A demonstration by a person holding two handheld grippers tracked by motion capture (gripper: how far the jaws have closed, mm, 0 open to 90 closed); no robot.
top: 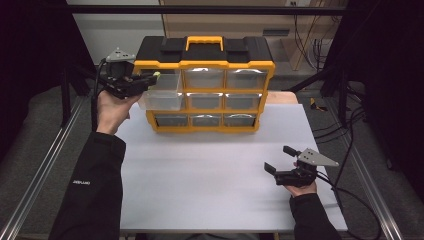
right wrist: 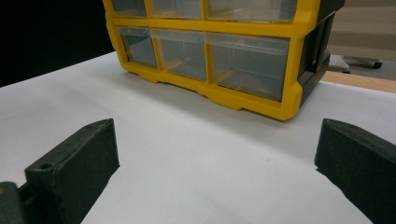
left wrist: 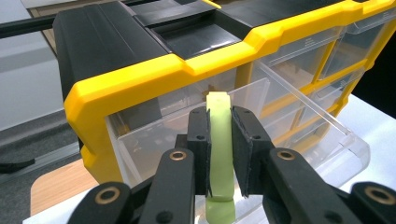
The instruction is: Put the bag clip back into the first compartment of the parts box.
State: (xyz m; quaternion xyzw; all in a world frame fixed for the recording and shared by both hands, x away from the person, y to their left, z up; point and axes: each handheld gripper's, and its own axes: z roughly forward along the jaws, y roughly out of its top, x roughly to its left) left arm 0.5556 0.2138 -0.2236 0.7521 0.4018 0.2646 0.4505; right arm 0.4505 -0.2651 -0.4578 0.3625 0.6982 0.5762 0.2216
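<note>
Overhead, green piece (left wrist: 219,149) above open drawer (left wrist: 299,140)

Worktop (top: 200,190): white, flat, lying beneath the right tool (top: 279,160).
Metal rails (top: 45,165): flank the worktop, one outboard of the left tool (top: 152,80).
Cables (top: 305,42): hanging, well beyond both tools.
</note>
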